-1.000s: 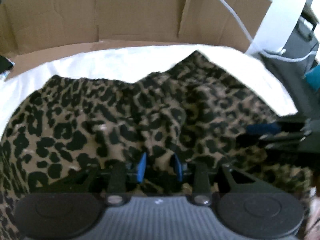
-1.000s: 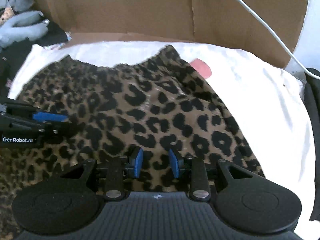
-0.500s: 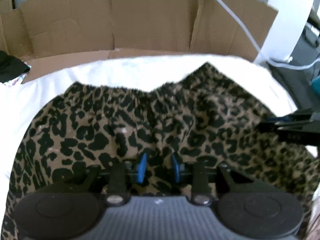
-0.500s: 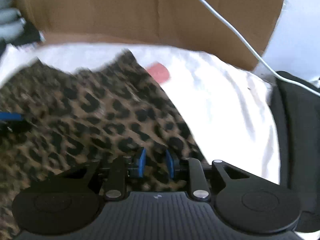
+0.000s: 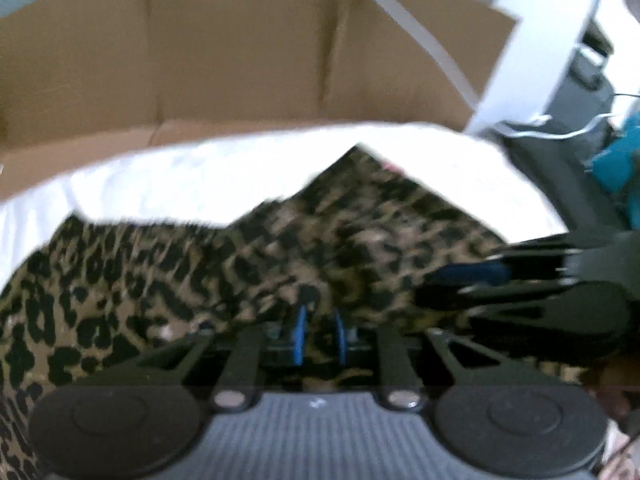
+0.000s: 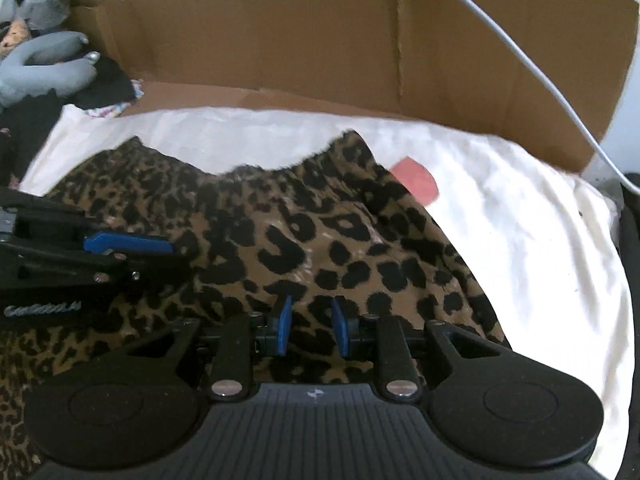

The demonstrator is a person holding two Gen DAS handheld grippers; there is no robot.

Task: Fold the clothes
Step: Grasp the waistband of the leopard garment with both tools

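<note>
At far left of the right wrist view, a grey plush toy (image 6: 44, 60) lies on dark items beyond the white sheet (image 6: 540, 240). The left gripper (image 6: 132, 246) enters that view from the left edge, one blue pad visible side-on, over the leopard-print garment (image 6: 320, 248). Half a second ago only a sliver of it showed there; it now reaches much further in, so the two tools have closed on each other.

In the left wrist view the left gripper (image 5: 319, 332) has its blue pads narrowly apart with patterned cloth bunched between them; the frame is motion-blurred, and whether the cloth is actually pinched cannot be told. The gap looks slightly narrower than before.

The garment (image 5: 200, 272) lies spread on the white sheet (image 5: 200, 184), its far edge forming a peak near centre, as in the earlier frames. A cardboard wall (image 6: 320, 40) stands behind, with a white cable (image 6: 520, 60) hanging across it.

The right gripper (image 6: 310, 330) holds its pads a moderate gap apart, slightly wider than half a second ago, with fabric lying in the gap and not visibly clamped. A pink patch (image 6: 416, 180) shows on the sheet just beside the garment's right edge.

At right of the left wrist view, the right gripper (image 5: 472, 276) now intrudes large and close, over the garment.
</note>
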